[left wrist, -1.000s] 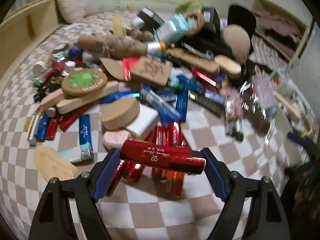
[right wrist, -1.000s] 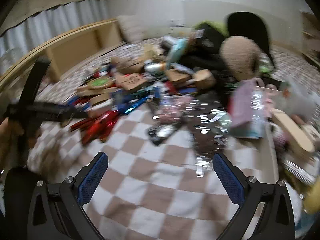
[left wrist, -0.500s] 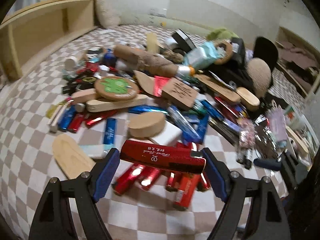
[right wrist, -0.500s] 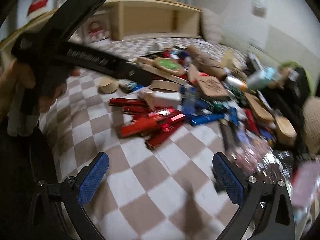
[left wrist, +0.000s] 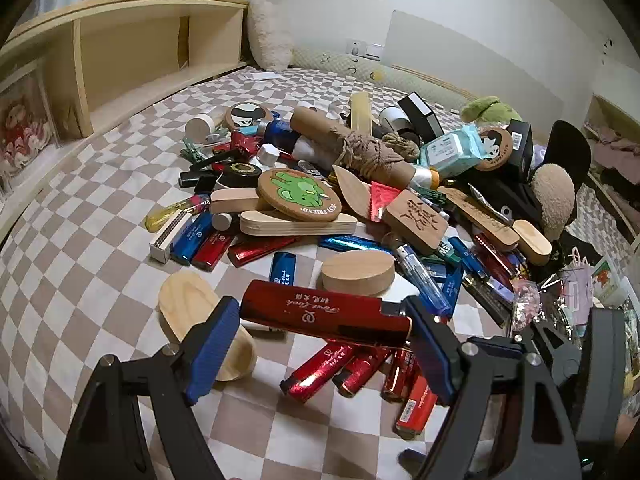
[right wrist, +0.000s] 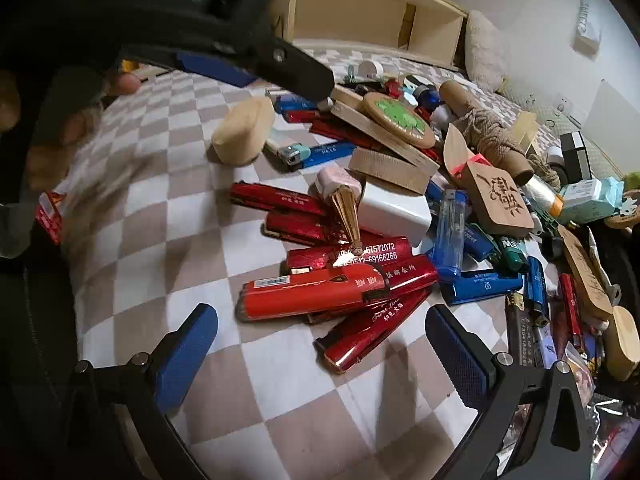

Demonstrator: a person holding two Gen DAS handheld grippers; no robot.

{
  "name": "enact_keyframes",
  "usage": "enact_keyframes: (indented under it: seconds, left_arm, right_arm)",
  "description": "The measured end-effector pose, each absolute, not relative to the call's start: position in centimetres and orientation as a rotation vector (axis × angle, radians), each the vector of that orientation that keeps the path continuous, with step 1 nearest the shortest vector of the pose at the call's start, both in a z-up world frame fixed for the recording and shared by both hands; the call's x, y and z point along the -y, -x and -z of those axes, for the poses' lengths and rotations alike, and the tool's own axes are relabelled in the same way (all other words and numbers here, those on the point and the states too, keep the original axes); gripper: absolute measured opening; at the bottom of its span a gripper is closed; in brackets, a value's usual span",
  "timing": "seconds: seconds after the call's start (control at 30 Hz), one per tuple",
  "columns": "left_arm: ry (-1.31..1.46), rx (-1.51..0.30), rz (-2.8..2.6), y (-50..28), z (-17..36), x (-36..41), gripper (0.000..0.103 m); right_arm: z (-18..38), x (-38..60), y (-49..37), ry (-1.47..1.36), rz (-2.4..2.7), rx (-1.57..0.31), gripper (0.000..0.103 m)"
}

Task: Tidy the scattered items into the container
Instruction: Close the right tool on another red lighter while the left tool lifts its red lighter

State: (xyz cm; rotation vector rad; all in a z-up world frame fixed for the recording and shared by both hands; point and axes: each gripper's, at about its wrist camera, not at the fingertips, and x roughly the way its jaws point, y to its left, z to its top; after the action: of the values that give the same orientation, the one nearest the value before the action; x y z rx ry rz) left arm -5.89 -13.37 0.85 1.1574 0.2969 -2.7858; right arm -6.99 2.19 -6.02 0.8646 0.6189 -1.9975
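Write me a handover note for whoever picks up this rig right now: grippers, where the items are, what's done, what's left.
Left gripper: shut on a red lighter, held crosswise between the blue pads, lifted clear of the checkered bedspread.
Right gripper: open and empty, hovering over the cluster of red lighters.
Items: the big pile is still spread across the bedspread, including blue lighters, wooden blocks, the green round coaster and the twine-wrapped tube.
Container: not identifiable in either view.
Done: one lighter picked up, not yet dropped off.
Left: deposit it, then clear nearly the whole pile.
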Motion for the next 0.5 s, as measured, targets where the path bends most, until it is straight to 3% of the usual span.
enact_keyframes:
  seconds: [0.33,0.5]
  left_arm:
    - [-1.168,-0.360,2.787,5.7,-0.6,14.0,0.082]
    - [-1.166,-0.378,2.781,5.6,-0.6,14.2,0.082]
  right_arm:
    - [6.3,-1.0,7.0,-0.867,1.994,-0.692,0.103]
    - [6.2,-0.7,6.7,-0.844,2.002,-0.721,0.081]
